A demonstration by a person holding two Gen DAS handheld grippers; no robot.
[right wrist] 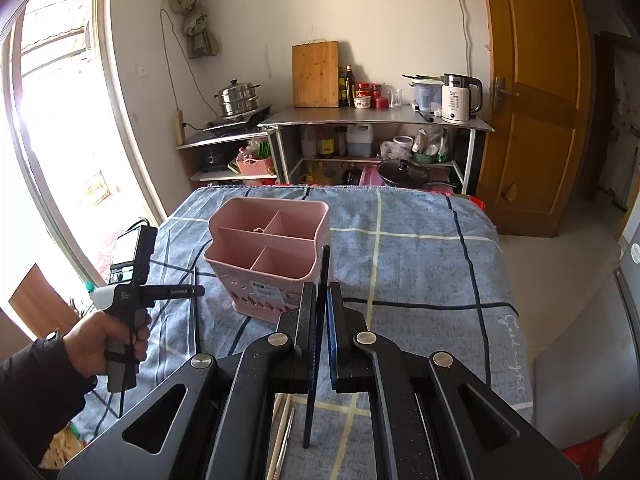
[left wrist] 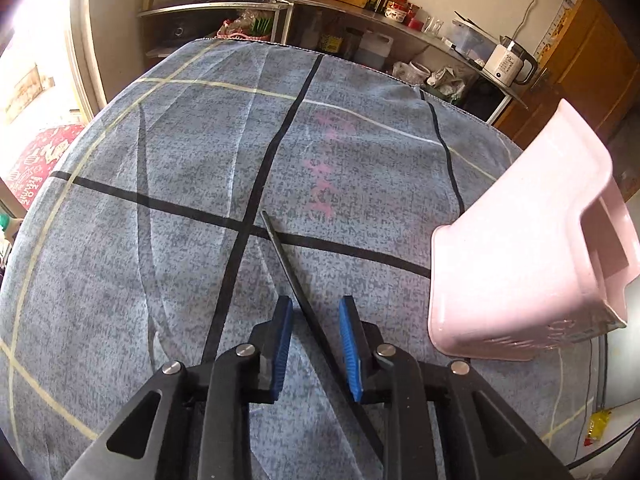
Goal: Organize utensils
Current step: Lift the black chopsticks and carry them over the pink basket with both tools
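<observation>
A black chopstick (left wrist: 304, 300) lies on the blue checked tablecloth (left wrist: 180, 152). My left gripper (left wrist: 316, 304) straddles it, open, blue pads (left wrist: 282, 340) apart on either side, not pressing. The pink utensil holder (left wrist: 520, 260) stands close on the right in the left wrist view. My right gripper (right wrist: 322, 286) is shut on a second black chopstick (right wrist: 325, 264), which stands nearly upright between the jaws, just before the pink utensil holder (right wrist: 268, 240) with its several empty compartments. A hand (right wrist: 100, 340) holds the left gripper's handle at the left.
A pale chopstick and a thin metal one (right wrist: 282, 432) lie on the cloth under my right gripper. Metal shelves (right wrist: 372, 120) with a kettle (right wrist: 458, 98), cutting board and pot stand beyond the table's far edge. A wooden door (right wrist: 532, 92) is at the right.
</observation>
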